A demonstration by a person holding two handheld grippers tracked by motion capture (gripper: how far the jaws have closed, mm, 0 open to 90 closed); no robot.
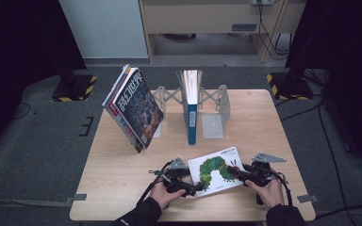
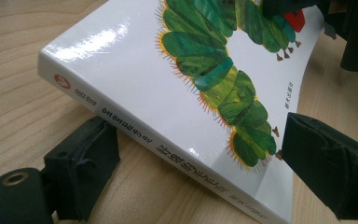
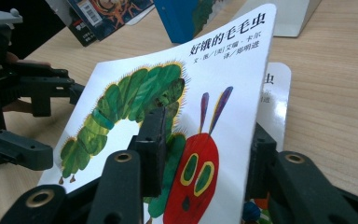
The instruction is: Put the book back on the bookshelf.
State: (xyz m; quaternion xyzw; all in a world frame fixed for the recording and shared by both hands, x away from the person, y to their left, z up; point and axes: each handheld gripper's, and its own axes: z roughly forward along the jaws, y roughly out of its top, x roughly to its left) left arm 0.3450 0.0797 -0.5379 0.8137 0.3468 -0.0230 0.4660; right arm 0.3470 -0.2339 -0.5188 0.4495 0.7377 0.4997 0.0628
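Near the table's (image 1: 122, 188) front edge, the right gripper (image 1: 238, 172) pinches the lifted front cover of a caterpillar picture book (image 1: 217, 173) — the left gripper (image 1: 197, 187), jaws spread, straddles its spine corner

Caterpillar picture book (image 1: 215, 168): one
Leaning magazines (image 1: 134, 108): about three, exact count unclear
Upright blue book (image 1: 191, 106): one
Expandable metal bookend rack (image 1: 215, 113): one
Handheld grippers: two, left (image 1: 194, 187), right (image 1: 232, 171)

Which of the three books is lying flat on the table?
The white caterpillar book at the front edge, between the two grippers. The dark-covered book leans tilted, and the blue book stands upright in the metal rack.
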